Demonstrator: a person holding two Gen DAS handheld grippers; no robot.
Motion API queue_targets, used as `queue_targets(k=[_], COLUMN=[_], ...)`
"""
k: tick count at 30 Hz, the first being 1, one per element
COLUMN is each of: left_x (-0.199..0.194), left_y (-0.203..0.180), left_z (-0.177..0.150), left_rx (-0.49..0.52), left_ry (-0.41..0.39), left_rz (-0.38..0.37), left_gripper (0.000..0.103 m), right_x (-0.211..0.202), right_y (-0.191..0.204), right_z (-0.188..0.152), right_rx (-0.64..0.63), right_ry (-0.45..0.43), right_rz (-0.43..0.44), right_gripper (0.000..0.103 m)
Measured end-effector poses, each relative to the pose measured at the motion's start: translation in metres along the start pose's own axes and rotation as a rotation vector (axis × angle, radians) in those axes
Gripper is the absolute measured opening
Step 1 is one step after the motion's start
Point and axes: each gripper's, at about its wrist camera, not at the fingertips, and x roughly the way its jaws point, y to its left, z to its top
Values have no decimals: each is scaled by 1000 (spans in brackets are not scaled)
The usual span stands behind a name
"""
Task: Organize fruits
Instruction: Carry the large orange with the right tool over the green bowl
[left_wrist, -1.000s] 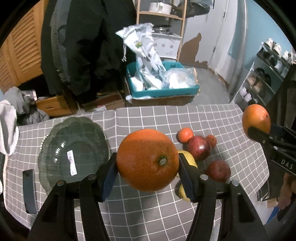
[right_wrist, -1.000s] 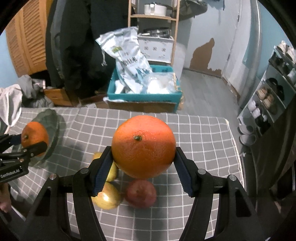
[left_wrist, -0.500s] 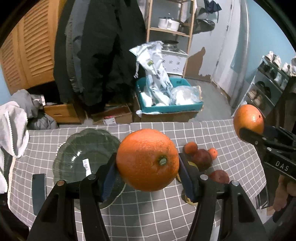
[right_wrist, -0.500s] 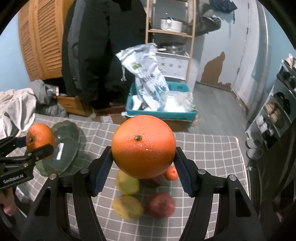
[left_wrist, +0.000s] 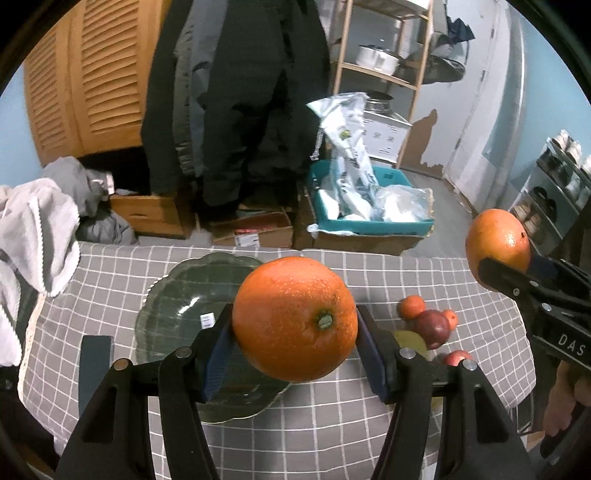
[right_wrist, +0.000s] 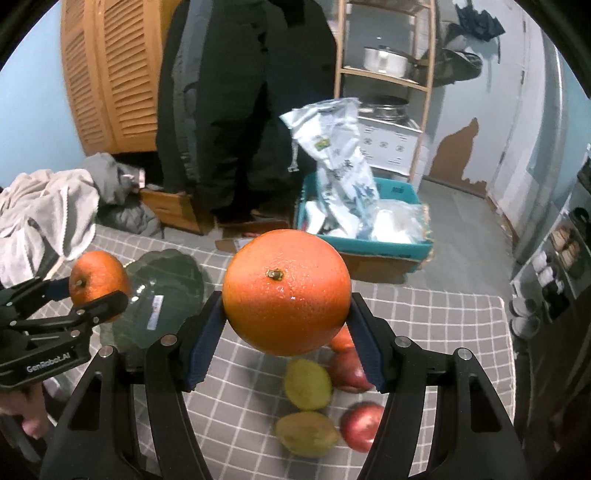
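Note:
My left gripper is shut on a large orange, held in the air above the near right rim of a dark glass plate. My right gripper is shut on a second large orange, above a cluster of fruit on the checked tablecloth. That cluster holds two yellow-green pears, red apples and small tangerines. Each gripper appears in the other's view: the right one with its orange at the right, the left one with its orange beside the plate.
A grey checked cloth covers the table. A dark flat object lies left of the plate. Pale clothing is heaped at the left edge. Beyond the table stand a teal crate with bags, hanging dark coats and a wooden shelf.
Both grippers have risen and drawn back from the table with their oranges still held. The plate and fruit pile now look smaller, and the plate sits nearer the middle of the left view.

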Motion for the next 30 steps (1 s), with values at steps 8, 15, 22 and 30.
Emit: queue_targets(k=[8,15,22,30], left_x=[5,14,29,67], left_y=[36,68,89,117], left_z=[-2,-4,-11,-26], left_rx=[-51,-91,-118,-165], left_ry=[10,28,63,158], left_rz=[46,92,130,150], left_gripper=[63,64,64,64], right_x=[22,52,84,120], right_y=[39,73,93,111], right_z=[8,10,11,5], right_rx=[-37,-69,-67,-59], right_ry=[32,79,130,211], right_rz=[62,113,150,176], right_gripper=[66,66,66,66])
